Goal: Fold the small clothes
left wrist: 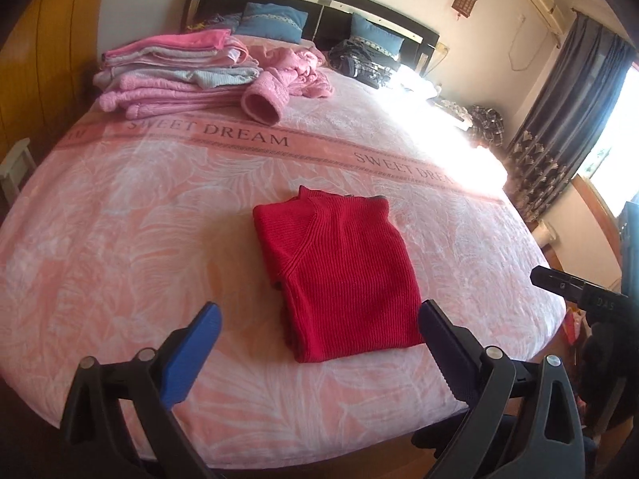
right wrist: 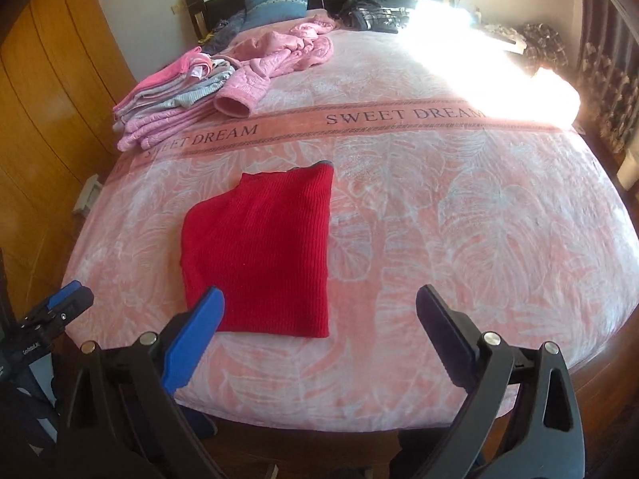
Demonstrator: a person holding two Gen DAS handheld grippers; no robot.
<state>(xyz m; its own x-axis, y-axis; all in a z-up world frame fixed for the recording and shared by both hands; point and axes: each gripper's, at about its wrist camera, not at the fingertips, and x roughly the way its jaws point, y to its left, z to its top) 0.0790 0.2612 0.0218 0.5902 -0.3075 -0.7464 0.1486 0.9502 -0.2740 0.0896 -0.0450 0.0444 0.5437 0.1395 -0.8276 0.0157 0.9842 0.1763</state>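
**Red knit folded on the pink bed**

Left wrist view shows a red knitted sweater (left wrist: 335, 279) lying folded in a rough rectangle near the foot of the bed, flat on the pink leaf-patterned bedspread (left wrist: 120, 239). A grey edge peeks out at its far corner. The left hand-held gripper (left wrist: 319, 311) hangs above the near edge of the bed with its jaws spread wide and nothing between them; the sweater's near edge shows in the gap. In the right wrist view the right hand-held gripper (right wrist: 319, 299) is likewise wide apart and empty, with the sweater (right wrist: 259, 255) ahead and to the left.

Across the bedspread runs a darker band printed "SWEET DREAM" (left wrist: 223, 133). Beyond it, at the far left, sits a stack of folded pink and grey clothes (left wrist: 171, 72), with a crumpled pink quilted garment (left wrist: 291, 76) beside it. Blue pillows (left wrist: 271, 20) lean on a dark headboard (left wrist: 311, 4), near a heap of dark clothes (left wrist: 359, 60). Wooden panelling (right wrist: 48, 119) lines the left side; a dark curtain (left wrist: 567, 111) hangs at the right.

Strong sunlight washes out the bed's far right corner, hiding detail there. The lens cuts off the bed's near edge.
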